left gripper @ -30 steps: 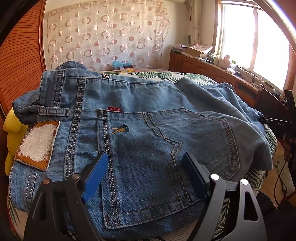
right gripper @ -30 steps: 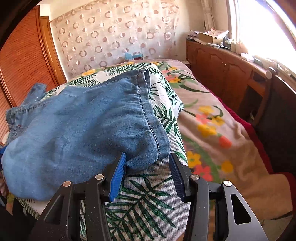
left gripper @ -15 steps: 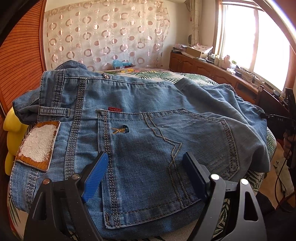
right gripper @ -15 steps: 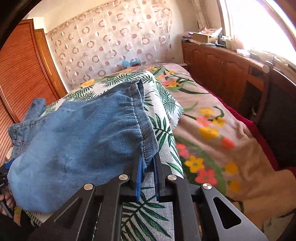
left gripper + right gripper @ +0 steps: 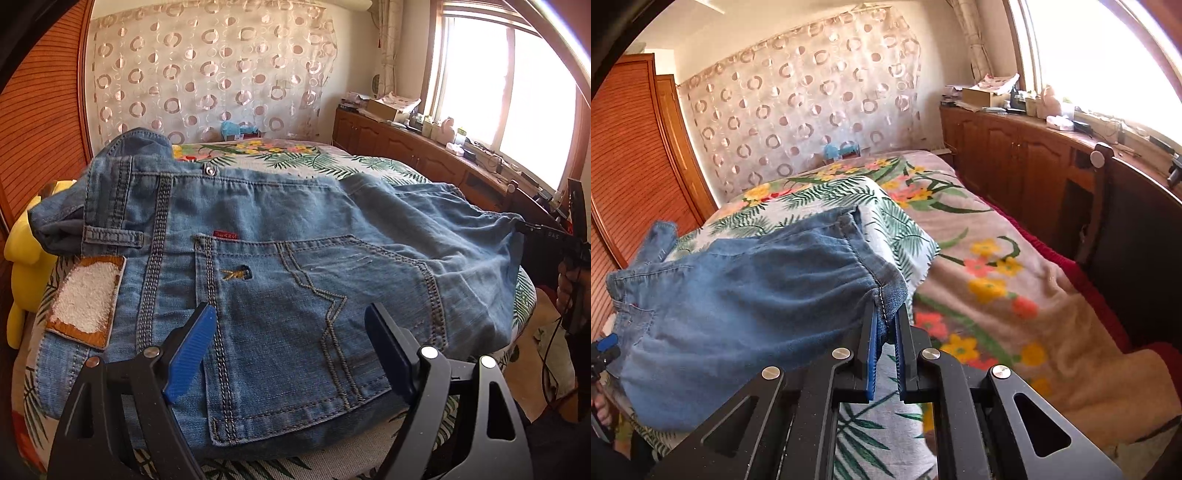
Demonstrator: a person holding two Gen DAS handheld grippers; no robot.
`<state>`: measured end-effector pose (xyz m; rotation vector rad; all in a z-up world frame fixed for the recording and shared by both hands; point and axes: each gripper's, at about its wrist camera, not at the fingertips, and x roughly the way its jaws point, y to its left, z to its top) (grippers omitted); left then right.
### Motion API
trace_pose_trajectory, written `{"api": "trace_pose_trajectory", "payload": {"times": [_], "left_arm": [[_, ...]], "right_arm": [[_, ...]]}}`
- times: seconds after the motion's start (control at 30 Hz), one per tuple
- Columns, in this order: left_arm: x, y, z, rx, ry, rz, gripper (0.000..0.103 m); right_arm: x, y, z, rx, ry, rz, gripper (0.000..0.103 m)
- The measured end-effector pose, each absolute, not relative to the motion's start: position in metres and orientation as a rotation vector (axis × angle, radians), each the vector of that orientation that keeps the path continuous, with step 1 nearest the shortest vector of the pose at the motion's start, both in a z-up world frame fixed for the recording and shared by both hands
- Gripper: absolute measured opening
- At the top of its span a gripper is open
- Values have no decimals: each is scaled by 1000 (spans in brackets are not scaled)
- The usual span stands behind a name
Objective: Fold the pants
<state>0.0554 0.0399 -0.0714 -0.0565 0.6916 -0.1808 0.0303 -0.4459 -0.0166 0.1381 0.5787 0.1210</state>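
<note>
We note both grippers point(image 5: 290, 354) point(image 5: 886, 354): black angular frames, ribbed blue pads point(image 5: 190, 354), silver screws (lower frame).

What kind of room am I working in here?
Most likely a home bedroom: the jeans lie on a bed with a floral blanket, beside a wooden wardrobe, with low wooden cabinets under a sunny window.

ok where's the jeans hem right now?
Right wrist view: the hem sits low centre, pinched in the right gripper, over the leaf-print cover.
</note>
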Motion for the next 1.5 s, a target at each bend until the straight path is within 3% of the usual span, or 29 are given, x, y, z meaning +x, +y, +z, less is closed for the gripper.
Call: {"api": "trace_pose_trajectory", "payload": {"times": [0.67, 1.0, 1.27, 1.5], "left_arm": [[43, 65, -54, -86, 620, -156, 83], [42, 74, -60, -107, 625, -141, 83], [43, 70, -64, -119, 636, -152, 83], [45, 60, -53, -103, 618, -187, 83]], "right_arm": [[-14, -318, 96, -76, 361, 631, 8], [0, -253, 70, -185, 482, 791, 8], [10, -227, 85, -237, 494, 758, 34], [8, -240, 73, -257, 485, 674, 38]]}}
